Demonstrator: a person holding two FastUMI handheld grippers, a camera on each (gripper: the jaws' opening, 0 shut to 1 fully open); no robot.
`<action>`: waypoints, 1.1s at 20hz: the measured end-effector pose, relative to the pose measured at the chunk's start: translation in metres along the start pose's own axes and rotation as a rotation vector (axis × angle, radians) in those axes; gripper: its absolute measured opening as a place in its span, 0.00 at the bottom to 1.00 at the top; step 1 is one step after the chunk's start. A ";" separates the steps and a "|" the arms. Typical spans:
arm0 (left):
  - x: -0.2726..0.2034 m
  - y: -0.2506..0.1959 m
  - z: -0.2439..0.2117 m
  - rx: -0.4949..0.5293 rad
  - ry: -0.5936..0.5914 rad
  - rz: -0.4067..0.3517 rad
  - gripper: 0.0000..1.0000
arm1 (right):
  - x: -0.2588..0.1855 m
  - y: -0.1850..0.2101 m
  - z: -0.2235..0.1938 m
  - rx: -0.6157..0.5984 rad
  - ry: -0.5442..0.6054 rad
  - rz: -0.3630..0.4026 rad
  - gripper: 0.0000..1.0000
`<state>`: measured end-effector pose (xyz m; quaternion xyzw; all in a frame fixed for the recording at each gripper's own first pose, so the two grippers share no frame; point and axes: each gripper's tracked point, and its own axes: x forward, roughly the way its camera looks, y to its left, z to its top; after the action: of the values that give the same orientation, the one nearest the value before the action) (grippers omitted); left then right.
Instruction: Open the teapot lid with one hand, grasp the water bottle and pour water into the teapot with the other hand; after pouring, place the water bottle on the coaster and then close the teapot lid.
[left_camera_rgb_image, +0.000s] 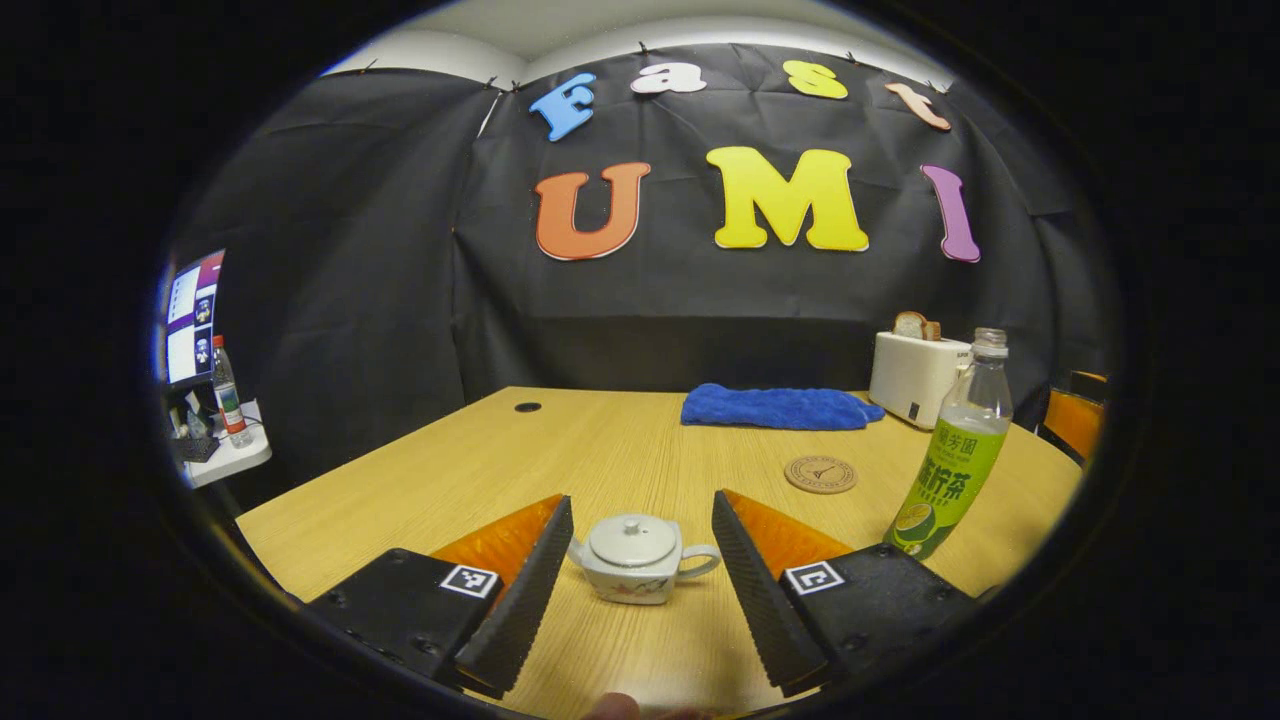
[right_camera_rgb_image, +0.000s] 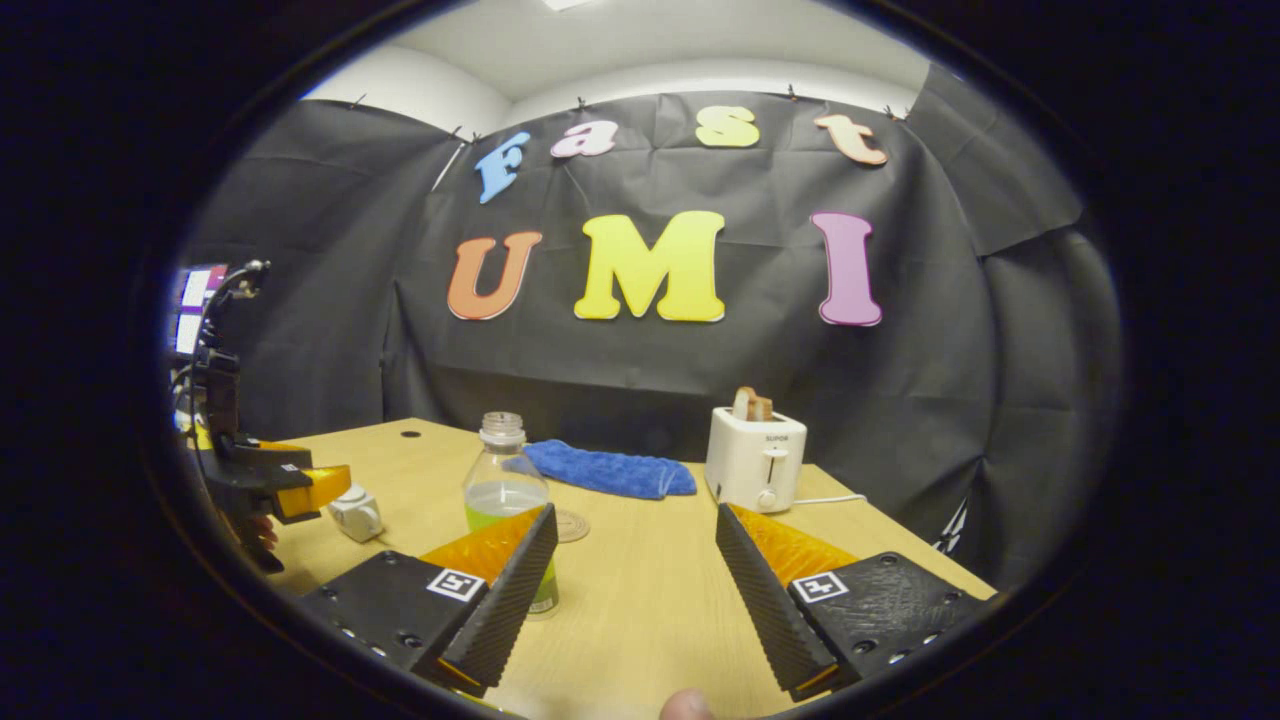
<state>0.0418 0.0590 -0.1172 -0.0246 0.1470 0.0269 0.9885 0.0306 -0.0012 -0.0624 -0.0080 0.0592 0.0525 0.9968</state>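
I see nothing done yet: the lid (left_camera_rgb_image: 632, 540) sits on the teapot (left_camera_rgb_image: 640, 560), and near it both my left gripper (left_camera_rgb_image: 640, 545) and right gripper (right_camera_rgb_image: 635, 555) are released, the bottle (left_camera_rgb_image: 955, 460) untouched.

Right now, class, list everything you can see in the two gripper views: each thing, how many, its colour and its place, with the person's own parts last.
Table: one, light wood, under everything.
Teapot: one, white, lid on, near edge of the table, between the left gripper's fingers but untouched.
Water bottle: one, clear with green label, upright, right of the teapot.
Coaster: one, round, brown, between teapot and toaster.
Cloth: one, blue, far side of the table.
Toaster: one, white, bread in its slot, beside the cloth.
Left gripper: one, open, around the teapot.
Right gripper: one, open, beside the bottle.
Fingertip: one, bottom edge of the right gripper view.
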 end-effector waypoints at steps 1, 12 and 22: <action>0.004 0.000 -0.004 0.004 0.021 -0.002 0.83 | 0.001 -0.003 0.000 0.000 0.000 -0.008 0.95; 0.024 0.009 -0.010 0.043 0.063 0.037 0.22 | 0.008 -0.011 -0.008 -0.012 0.021 -0.018 0.98; 0.020 0.007 0.012 0.014 0.017 -0.005 0.03 | 0.013 0.007 -0.005 -0.005 -0.003 0.065 0.95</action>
<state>0.0642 0.0678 -0.1121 -0.0183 0.1555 0.0232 0.9874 0.0421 0.0066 -0.0693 -0.0085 0.0579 0.0849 0.9947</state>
